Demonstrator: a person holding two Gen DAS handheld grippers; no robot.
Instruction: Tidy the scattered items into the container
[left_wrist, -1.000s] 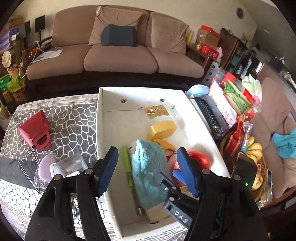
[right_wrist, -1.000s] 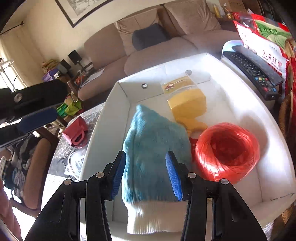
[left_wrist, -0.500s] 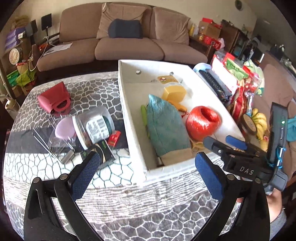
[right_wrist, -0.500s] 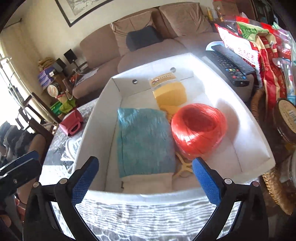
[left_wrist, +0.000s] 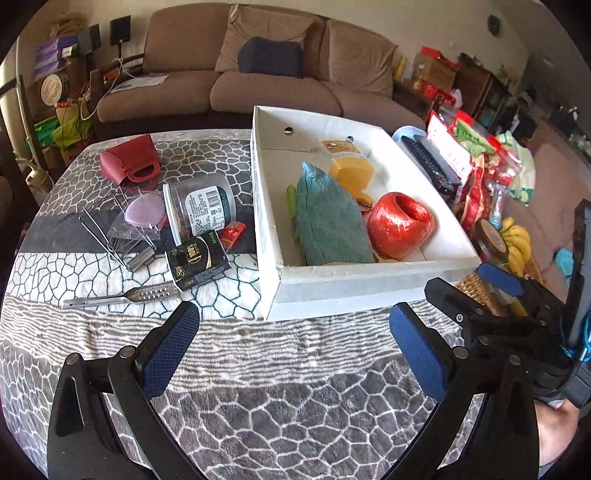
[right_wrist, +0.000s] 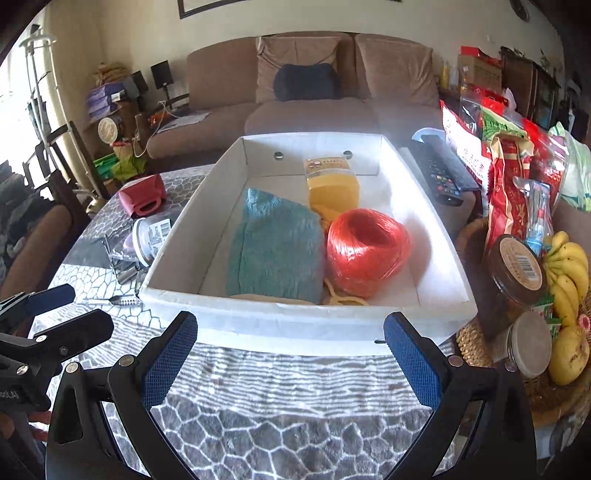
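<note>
Since backing off the box (right_wrist: 306, 332), both grippers' fingers (right_wrist: 170, 354) spread wide, empty; teal cloth (right_wrist: 275, 251) left inside.

Left gripper (left_wrist: 293, 349): black plastic arms, big and bent, round silver screws at joints. Blue bumpy pads (left_wrist: 170, 349) on inside of fingers. Right gripper (right_wrist: 290, 356) looked same: black arms, blue pads, silver screws. At lower right of left view, blue string tied on black frame.
</note>
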